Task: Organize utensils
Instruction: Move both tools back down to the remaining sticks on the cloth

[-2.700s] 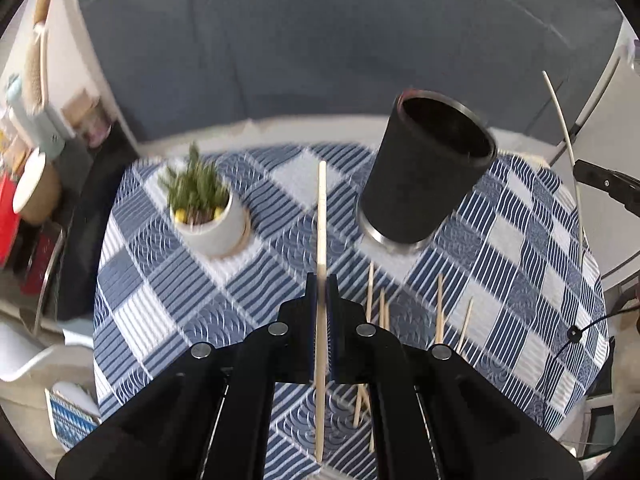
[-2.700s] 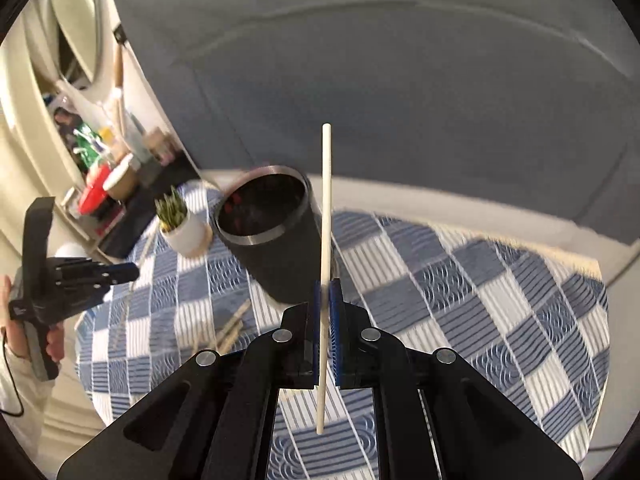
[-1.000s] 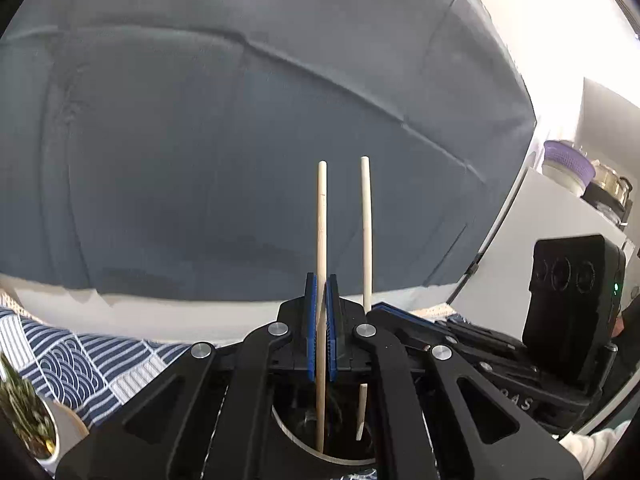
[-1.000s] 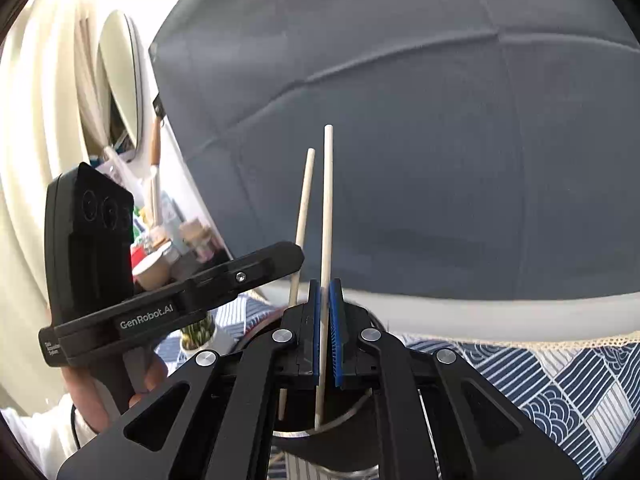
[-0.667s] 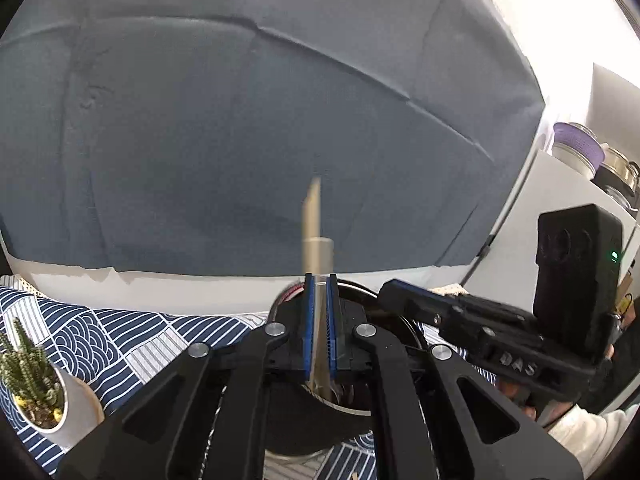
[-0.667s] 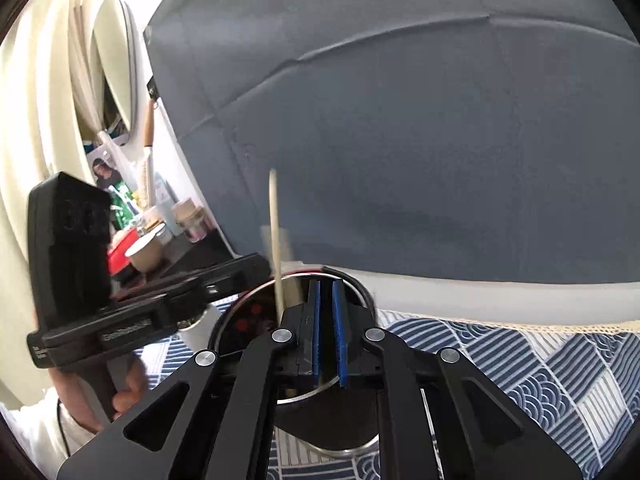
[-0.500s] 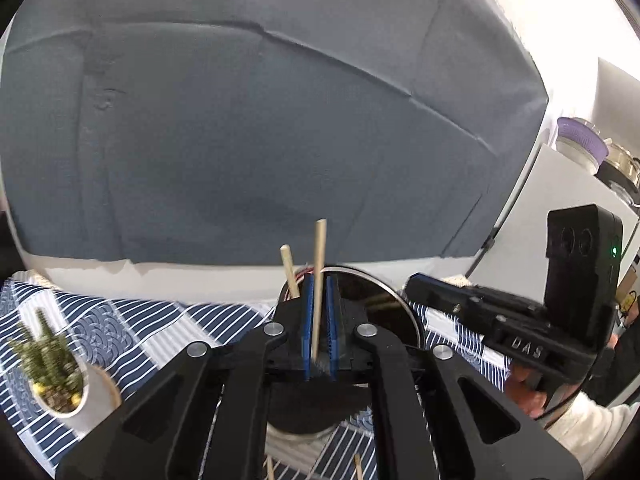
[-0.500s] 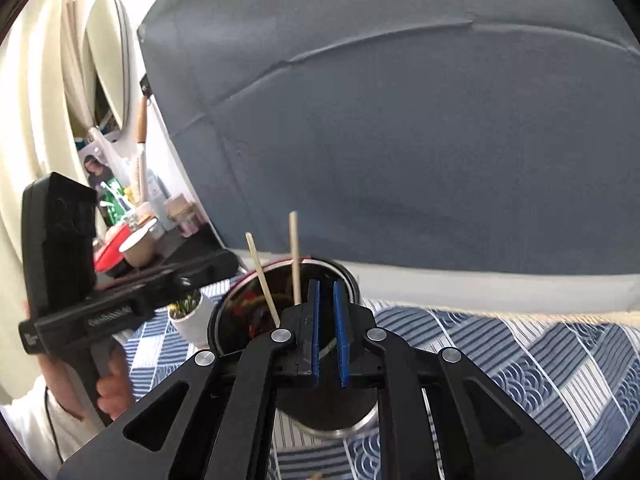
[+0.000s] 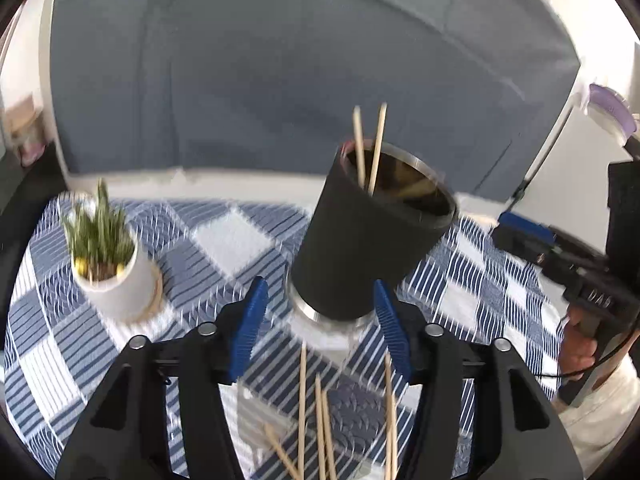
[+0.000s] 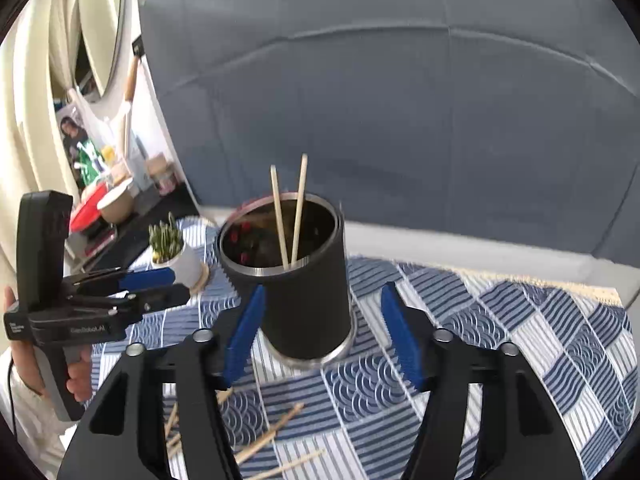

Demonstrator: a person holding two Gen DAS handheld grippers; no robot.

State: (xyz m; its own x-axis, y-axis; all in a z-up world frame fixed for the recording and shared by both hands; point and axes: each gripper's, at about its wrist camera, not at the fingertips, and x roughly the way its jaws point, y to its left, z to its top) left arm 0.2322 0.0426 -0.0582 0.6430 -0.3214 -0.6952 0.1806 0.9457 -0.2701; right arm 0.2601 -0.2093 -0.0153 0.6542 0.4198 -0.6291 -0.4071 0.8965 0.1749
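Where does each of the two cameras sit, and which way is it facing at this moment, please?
Left wrist: sits on the left gripper, looking down along its opening, empty jaws at the black cylindrical holder; the person's right hand shows.
Right wrist: sits on the right gripper, jaws opening and empty, facing that holder; the left hand shows.
Shared: holder, two wooden chopsticks inside, white potted plant, blue checked tablecloth.
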